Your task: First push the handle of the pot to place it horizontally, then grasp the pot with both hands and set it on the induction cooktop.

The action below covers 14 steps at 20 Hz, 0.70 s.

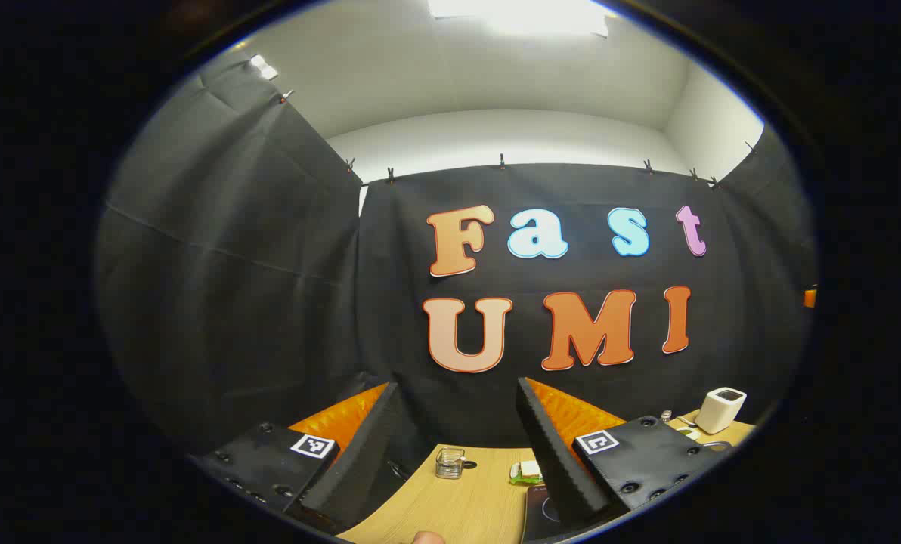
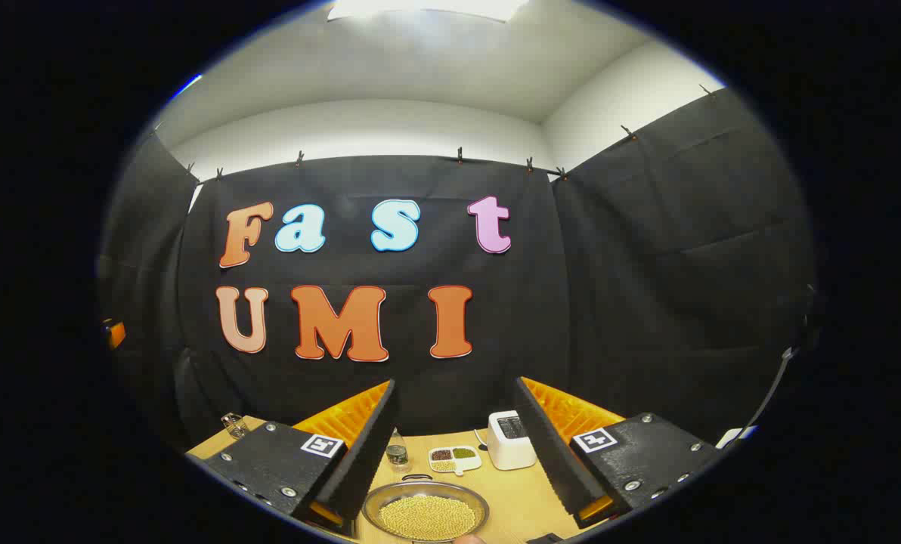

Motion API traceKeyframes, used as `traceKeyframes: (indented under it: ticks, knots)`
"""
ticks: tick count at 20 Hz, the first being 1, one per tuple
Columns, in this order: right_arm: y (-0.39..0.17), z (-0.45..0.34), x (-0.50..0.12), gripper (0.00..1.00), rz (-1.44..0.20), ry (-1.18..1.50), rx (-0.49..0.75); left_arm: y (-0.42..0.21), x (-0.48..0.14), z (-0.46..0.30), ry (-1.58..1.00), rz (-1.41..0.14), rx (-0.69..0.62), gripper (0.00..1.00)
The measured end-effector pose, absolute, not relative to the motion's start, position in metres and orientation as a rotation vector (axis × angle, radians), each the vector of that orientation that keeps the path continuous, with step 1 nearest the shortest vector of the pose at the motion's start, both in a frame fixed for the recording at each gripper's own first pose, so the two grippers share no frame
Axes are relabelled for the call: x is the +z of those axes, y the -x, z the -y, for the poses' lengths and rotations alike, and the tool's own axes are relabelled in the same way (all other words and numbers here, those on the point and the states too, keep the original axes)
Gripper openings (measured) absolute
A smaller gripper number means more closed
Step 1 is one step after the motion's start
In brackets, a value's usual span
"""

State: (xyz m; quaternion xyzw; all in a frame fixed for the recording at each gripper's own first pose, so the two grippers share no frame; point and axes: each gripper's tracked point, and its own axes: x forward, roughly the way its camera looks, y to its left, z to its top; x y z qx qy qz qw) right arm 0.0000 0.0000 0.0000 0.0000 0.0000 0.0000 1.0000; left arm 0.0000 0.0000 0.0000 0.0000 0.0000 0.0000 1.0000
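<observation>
Your left gripper [image 1: 458, 446] is spread wide, holding nothing, above the wooden table [image 1: 465, 506], with a small glass jar [image 1: 449, 462] ahead of it. Your right gripper [image 2: 456, 446] is equally wide and empty; the pot [image 2: 426, 512], filled with yellow beans, sits just below between its fingers, a white toaster [image 2: 511, 440] beyond.

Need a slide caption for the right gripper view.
Open right tongs hover above pot of yellow beans; toaster behind.

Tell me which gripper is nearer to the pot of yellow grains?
Right. The right gripper hangs just above the pot, which sits between its fingers; the left gripper faces other table items.
</observation>
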Motion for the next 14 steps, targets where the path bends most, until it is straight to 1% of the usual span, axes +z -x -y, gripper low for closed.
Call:
traceKeyframes:
  ticks: [8, 14]
  knots:
    - [0.0007, -0.0015, -0.0024, 0.95, -0.006, 0.001, 0.002, 0.0062, 0.0026, 0.004, 0.0, 0.006, -0.005, 1.0]
    - [0.0025, -0.0097, -0.006, 0.94, -0.019, 0.008, 0.032, 0.007, 0.0021, 0.0038, 0.006, 0.006, -0.011, 1.0]
